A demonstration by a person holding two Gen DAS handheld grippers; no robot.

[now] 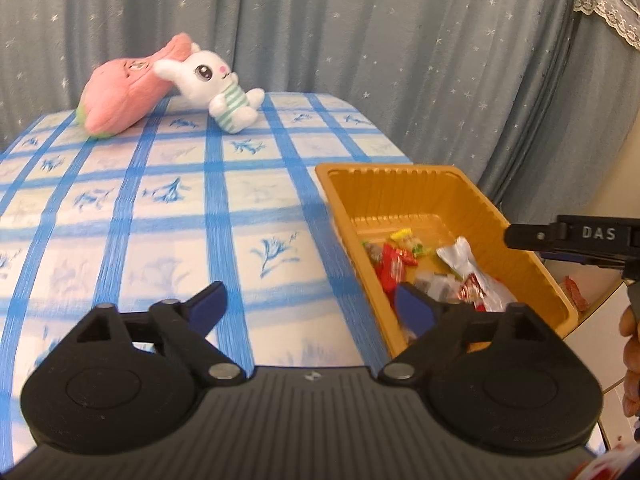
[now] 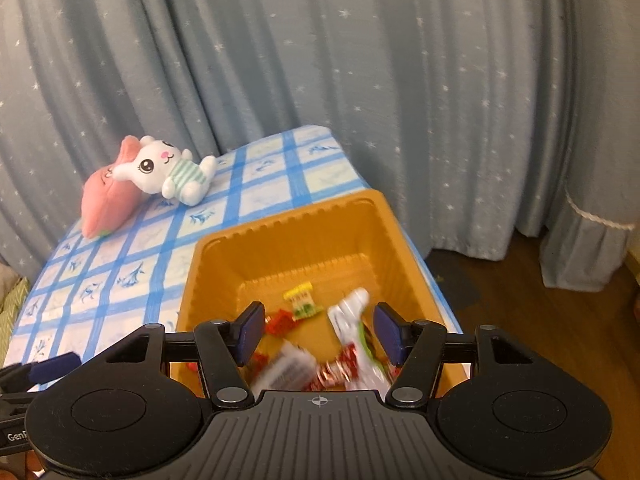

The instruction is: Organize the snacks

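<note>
- My right claw (image 2: 318,334) hangs over the ribbed, amber plastic tray (image 2: 288,222), jaws parted, pinching nothing.
- My left claw (image 1: 310,312) is spread wide at the tray's left rim, also holding nothing.
- Crinkly foil snacks (image 2: 348,344) lie heaped inside the tray; I judge the drop done.
- Next: look outside the tray for leftovers.

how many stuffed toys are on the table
2. A white bunny in a striped shirt lies at the far end of the table, leaning on a pink plush beside it, which is nearer the far left corner. None show elsewhere, though the tray hides some of the table.
</note>
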